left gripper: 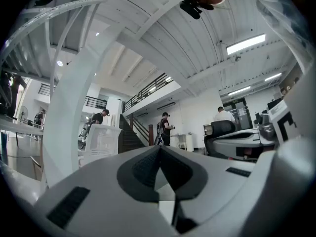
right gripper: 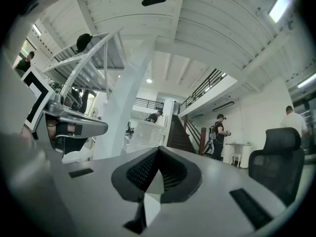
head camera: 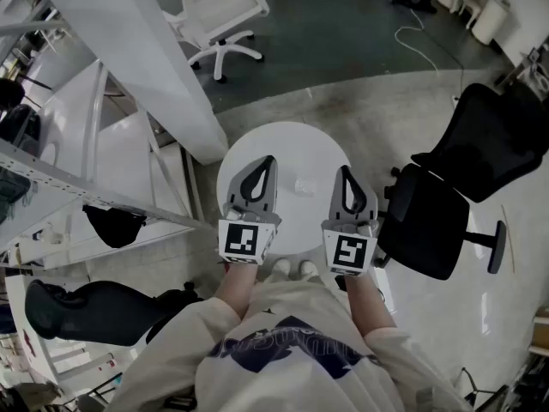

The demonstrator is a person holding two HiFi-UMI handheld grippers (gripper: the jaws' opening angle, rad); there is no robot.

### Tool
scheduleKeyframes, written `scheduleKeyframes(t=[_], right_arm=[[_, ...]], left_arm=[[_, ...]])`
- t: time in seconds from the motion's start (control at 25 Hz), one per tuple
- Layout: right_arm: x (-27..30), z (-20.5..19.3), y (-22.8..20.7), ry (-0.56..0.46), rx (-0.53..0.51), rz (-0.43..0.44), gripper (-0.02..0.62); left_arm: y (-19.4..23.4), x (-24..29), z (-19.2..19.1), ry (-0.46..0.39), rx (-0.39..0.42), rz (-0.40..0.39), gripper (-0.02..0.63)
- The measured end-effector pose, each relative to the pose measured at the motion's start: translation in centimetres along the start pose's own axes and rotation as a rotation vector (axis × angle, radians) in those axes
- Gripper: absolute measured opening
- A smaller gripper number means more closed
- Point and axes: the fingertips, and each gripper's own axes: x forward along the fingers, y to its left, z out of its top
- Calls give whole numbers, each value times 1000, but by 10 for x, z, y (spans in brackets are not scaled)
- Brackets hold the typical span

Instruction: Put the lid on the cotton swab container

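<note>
A small clear container (head camera: 303, 185) stands on the round white table (head camera: 287, 144), between the two grippers; it is too small to tell whether it has a lid. My left gripper (head camera: 270, 161) is held above the table's left side, jaws shut with nothing between them. My right gripper (head camera: 344, 173) is over the table's right edge, also shut and empty. Both gripper views look out level into the room, so the left gripper (left gripper: 159, 149) and the right gripper (right gripper: 158, 149) show only closed jaw tips, with no table or container.
A slanted white pillar (head camera: 137, 58) and metal shelving (head camera: 51, 178) stand to the left. A black office chair (head camera: 455, 187) sits close on the right, a white chair (head camera: 219, 15) beyond the table. A black bag (head camera: 94, 312) lies on the floor at lower left.
</note>
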Motion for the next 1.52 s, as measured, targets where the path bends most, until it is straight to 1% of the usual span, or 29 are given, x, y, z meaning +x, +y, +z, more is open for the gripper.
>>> scheduleKeyframes(t=[0.12, 0.36, 0.44, 0.52, 0.6, 0.72, 0.84, 1.04, 1.2, 1.28, 1.44, 1.52], right_arm=[[0, -1, 2, 3, 0, -1, 5], [-1, -2, 2, 13, -6, 1, 5], [-2, -3, -1, 15, 34, 2, 5], [-4, -7, -6, 27, 100, 15, 9], [-5, -5, -16, 17, 151, 17, 9], [-8, -1, -34, -3, 198, 3, 11], [-10, 2, -49, -13, 233, 5, 17], [-11, 1, -68, -12, 240, 5, 20], [-13, -5, -78, -1, 239, 3, 21], [-13, -8, -81, 9, 242, 10, 23], [-9, -20, -80, 48, 243, 52, 32], [-6, -31, -74, 84, 247, 101, 56]], left_arm=[[1, -1, -2, 18, 12, -3, -6], [1, -2, -1, 19, 5, -1, -6], [2, -2, -2, 24, 6, -6, -6], [7, -4, 0, 28, 1, -9, -6], [16, -6, 4, 26, -1, -10, -6], [32, -8, 11, 18, -3, -15, -6], [46, -11, 14, 21, 15, -28, -5], [55, -13, 3, 69, 42, -79, -5], [51, -17, -16, 120, 45, -118, -5], [44, -17, -27, 151, 47, -152, -5], [28, -17, -53, 231, 56, -241, -4], [21, -18, -64, 259, 46, -272, -3]])
